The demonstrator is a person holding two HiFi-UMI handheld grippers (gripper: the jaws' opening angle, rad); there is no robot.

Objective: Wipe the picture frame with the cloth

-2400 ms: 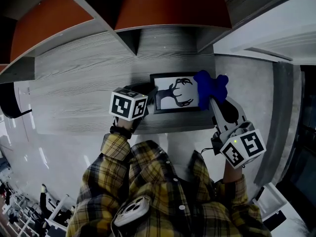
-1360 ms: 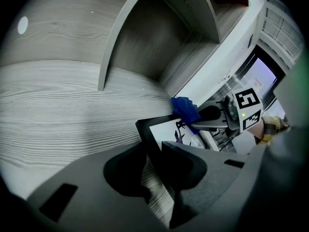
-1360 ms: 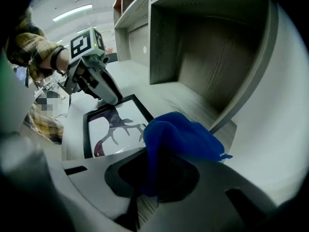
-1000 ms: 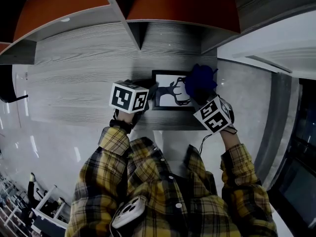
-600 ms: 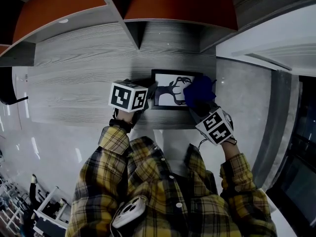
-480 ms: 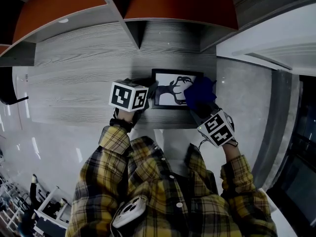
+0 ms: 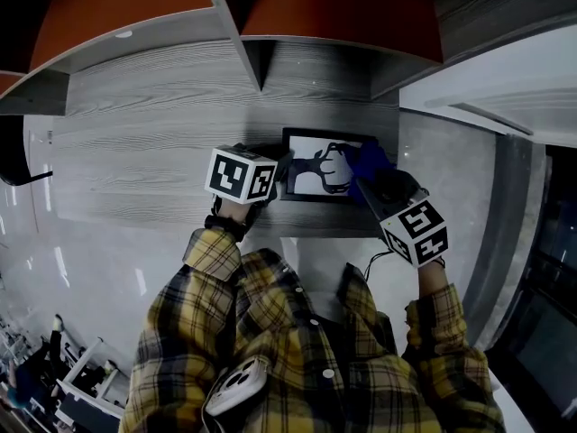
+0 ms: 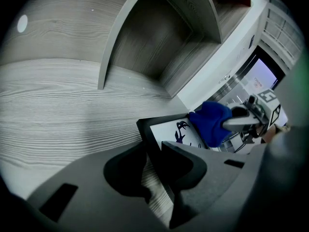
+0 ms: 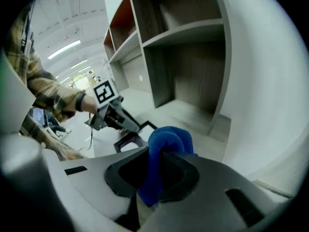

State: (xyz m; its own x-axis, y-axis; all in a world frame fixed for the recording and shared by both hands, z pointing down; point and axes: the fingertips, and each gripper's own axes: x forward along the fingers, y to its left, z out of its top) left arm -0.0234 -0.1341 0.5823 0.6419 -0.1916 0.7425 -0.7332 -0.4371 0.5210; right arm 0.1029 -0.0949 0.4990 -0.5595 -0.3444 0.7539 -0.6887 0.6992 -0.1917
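Blue cloth (image 7: 365,161) sits bunched in right tool (image 7: 371,177), jaws clamped on it, over right side of picture frame (image 7: 311,177) on grey wood tabletop (image 7: 144,152). Left tool (image 7: 276,166) pinches frame's left edge. Risks: cloth skims w/o touching glass; hard push slides frame from left grip.

Grey wood-grain shelf surface (image 7: 162,142), upright divider (image 7: 233,30) between orange-backed compartments (image 7: 117,16); yellow plaid shirt (image 7: 261,332), pale glossy floor (image 7: 99,269)

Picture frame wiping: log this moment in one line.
left gripper: shut on picture frame | right gripper: shut on blue cloth | cloth position: at frame's right side
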